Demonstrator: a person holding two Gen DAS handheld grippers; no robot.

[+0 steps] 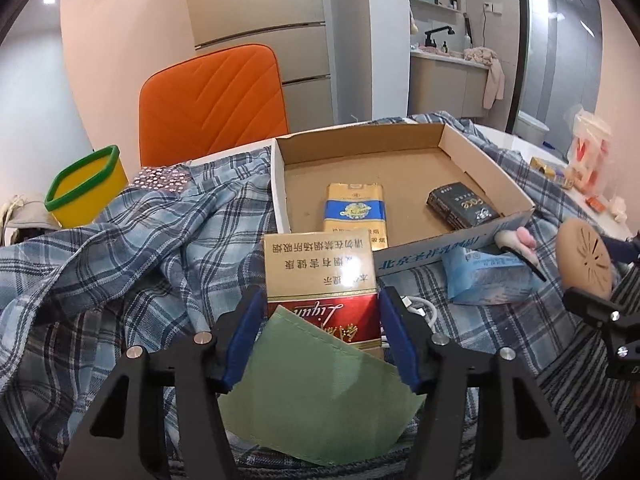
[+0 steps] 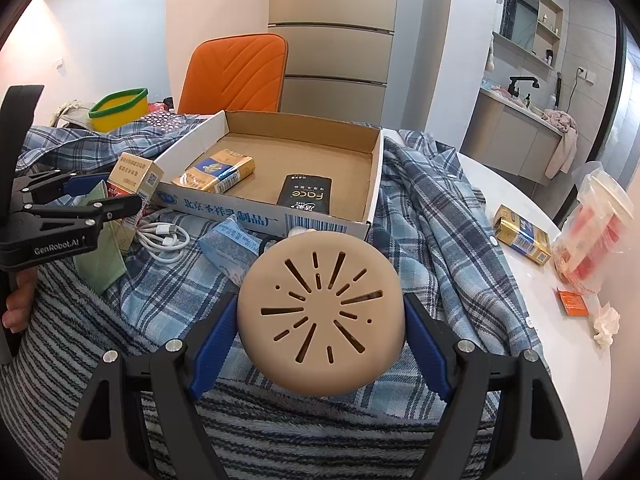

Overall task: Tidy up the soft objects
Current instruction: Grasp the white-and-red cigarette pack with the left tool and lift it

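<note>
My left gripper point(image 1: 320, 320) is squeezed shut on a red and gold pack point(image 1: 320, 276), with a blue pad pressed on each side, and a green cloth point(image 1: 320, 392) lies under its fingers. My right gripper point(image 2: 320, 320) is closed snugly on a round tan cover point(image 2: 320, 316) with little slots in it. Both tools are just in front of the cardboard box point(image 2: 376, 184), which sits on a blue plaid shirt point(image 2: 432, 208). Inside the box I can see a gold and blue pack point(image 2: 216, 170) on the left and a black pack point(image 2: 306, 194) near the front wall. Touching the front of the box are a light blue tissue pack point(image 2: 228, 244) and a white cable point(image 2: 164, 236). Another gold pack point(image 2: 520, 234) lies on the white table point(image 2: 532, 292), well to the right of the box. I think the step now is to carry the red and gold pack over the front wall and set it beside the other packs. To do it well, I should lift it high enough to clear the wall, keep it level, lower it onto a bare bit of the box floor, and let go only when it rests flat.
</note>
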